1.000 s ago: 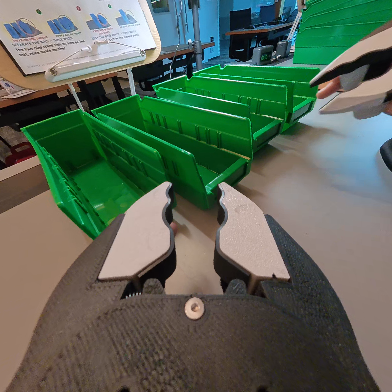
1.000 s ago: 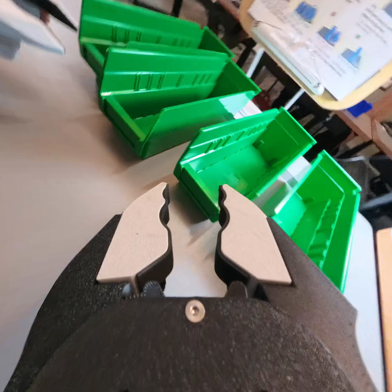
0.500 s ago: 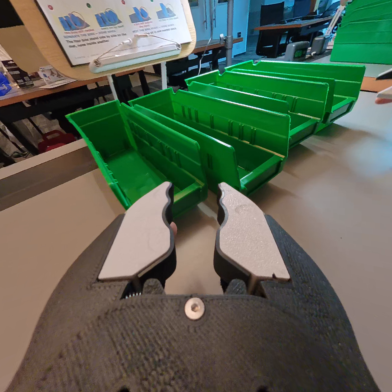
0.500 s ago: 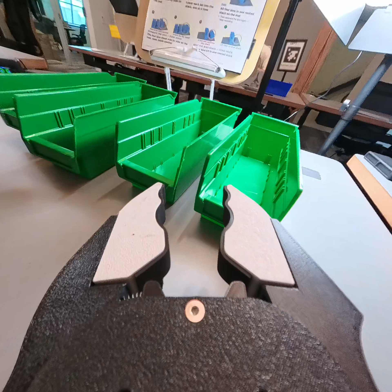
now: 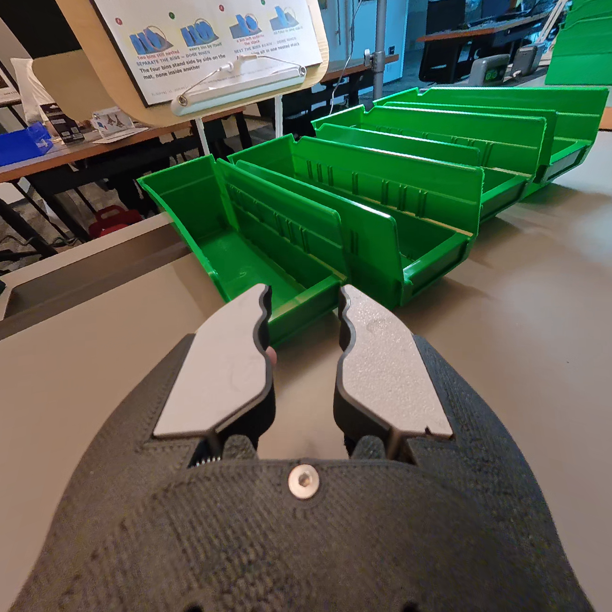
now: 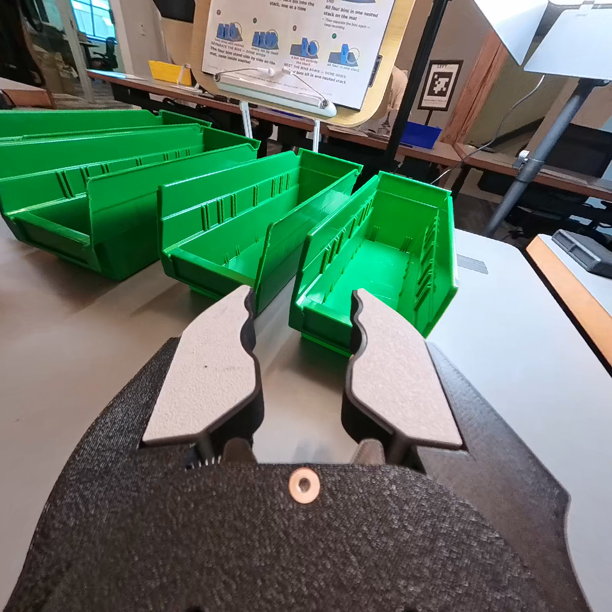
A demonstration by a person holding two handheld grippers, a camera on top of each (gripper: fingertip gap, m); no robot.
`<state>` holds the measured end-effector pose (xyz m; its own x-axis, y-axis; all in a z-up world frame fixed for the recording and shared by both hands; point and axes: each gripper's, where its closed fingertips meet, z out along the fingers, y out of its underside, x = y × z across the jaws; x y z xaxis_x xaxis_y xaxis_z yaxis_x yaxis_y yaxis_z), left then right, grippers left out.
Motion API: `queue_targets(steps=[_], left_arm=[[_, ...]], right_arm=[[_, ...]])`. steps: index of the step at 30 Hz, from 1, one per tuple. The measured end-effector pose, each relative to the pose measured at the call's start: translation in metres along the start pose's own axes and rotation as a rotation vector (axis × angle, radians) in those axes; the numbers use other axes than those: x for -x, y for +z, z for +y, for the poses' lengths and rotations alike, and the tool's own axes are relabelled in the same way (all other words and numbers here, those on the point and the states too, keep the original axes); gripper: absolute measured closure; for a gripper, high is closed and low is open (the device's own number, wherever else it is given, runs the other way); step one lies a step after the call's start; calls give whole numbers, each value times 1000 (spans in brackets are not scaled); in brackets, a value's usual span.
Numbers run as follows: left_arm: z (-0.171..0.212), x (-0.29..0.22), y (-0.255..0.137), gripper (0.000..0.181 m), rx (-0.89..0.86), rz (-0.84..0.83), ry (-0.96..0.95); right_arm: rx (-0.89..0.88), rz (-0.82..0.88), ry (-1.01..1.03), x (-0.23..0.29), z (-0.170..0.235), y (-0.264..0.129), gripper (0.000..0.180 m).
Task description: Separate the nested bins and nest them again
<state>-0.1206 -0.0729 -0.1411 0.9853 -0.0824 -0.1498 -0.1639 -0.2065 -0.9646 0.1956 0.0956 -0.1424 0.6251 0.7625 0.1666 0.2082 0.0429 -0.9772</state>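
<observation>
Several long green bins stand side by side, none nested, on a grey table (image 5: 516, 331). My left gripper (image 5: 304, 298) is open and empty, its fingertips just short of the front lip of the leftmost bin (image 5: 245, 265). The second bin (image 5: 430, 238) lies to its right. My right gripper (image 6: 302, 298) is open and empty, low over the table. It faces the gap between the rightmost bin (image 6: 374, 265) and its neighbour (image 6: 251, 238), with the right fingertip against the rightmost bin's front corner. Another bin (image 6: 99, 205) lies farther left.
An instruction board on a stand (image 5: 212, 49) rises behind the bins and shows in the right wrist view (image 6: 291, 49). The table ends close left of the leftmost bin (image 5: 82, 265). A wood-edged table (image 6: 569, 291) adjoins on the right. More green bins (image 5: 583, 43) are stacked far right. The left gripper's tips are roughly 35 cm from the right gripper's.
The right wrist view swung from tilted to level and closed in on the rightmost bin, its jaws slightly wider. The left gripper lined up with the leftmost bin's front; the other gripper left its view.
</observation>
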Motion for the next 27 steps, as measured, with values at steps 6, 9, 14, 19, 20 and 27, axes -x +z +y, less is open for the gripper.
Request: queue_targets(steps=[6,9,14,19,20,27], left_arm=[[2,1,1,142,9,-11,15],[2,1,0,142,6,-10,14],[6,-5,2,142,24,24,-27],[10,-5,4,142,36,24,-25],[10,-5,4,142,36,24,-25],[10,-9,4,143,39,34,-16]], right_arm=[[76,-5,-98,-1,14,9,125],[140,-3,-232,-2,24,16,126],[338,-48,-641,-18,43,33,126],[641,-251,-948,-27,71,43,125],[678,-272,-989,-30,74,45,127],[767,-322,-1068,-36,83,57,147]])
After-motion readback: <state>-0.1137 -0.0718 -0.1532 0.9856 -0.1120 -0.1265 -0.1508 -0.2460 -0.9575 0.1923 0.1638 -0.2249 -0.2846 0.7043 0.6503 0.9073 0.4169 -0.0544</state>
